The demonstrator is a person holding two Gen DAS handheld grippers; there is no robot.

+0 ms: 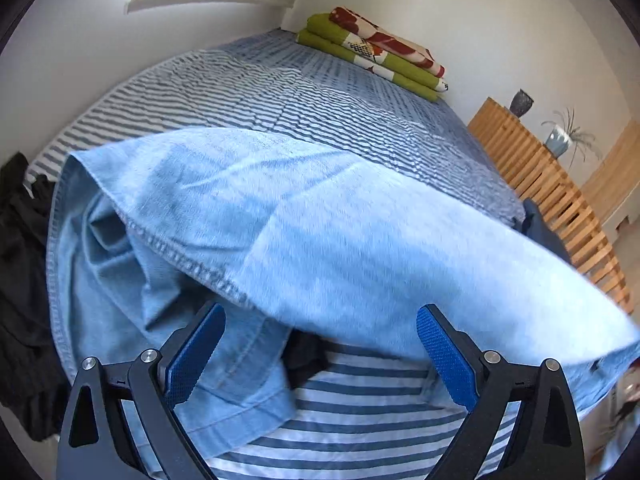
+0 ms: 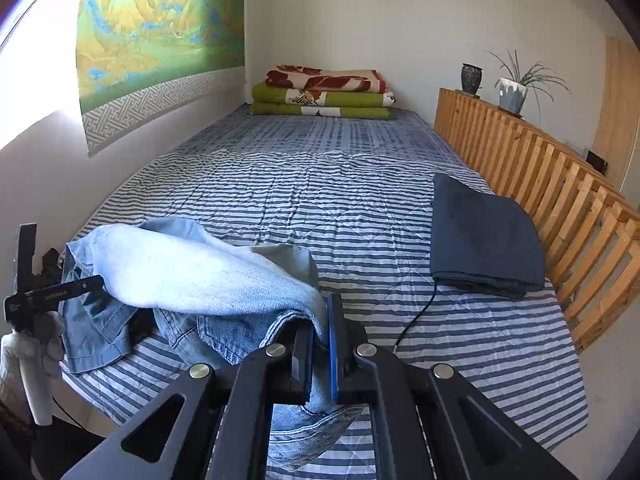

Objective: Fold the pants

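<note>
Light blue jeans (image 2: 200, 272) lie bunched at the near left of the striped bed (image 2: 320, 184). My right gripper (image 2: 320, 354) is shut on a fold of denim near the waistband and holds it lifted off the sheet. In the left wrist view the jeans (image 1: 320, 240) hang as a broad sheet of denim in front of the camera. My left gripper (image 1: 320, 354) stands open with its blue pads (image 1: 196, 356) wide apart; cloth lies beyond and below them, and nothing is pinched. A gloved hand (image 2: 40, 348) holds the left gripper (image 2: 44, 292) at the bed's left edge.
A folded dark blue garment (image 2: 484, 240) rests at the right beside a wooden slatted rail (image 2: 560, 200), with a black cable (image 2: 416, 320) running from it. Folded green and red blankets (image 2: 324, 96) sit at the far end. Black clothing (image 1: 20, 280) lies by the left edge.
</note>
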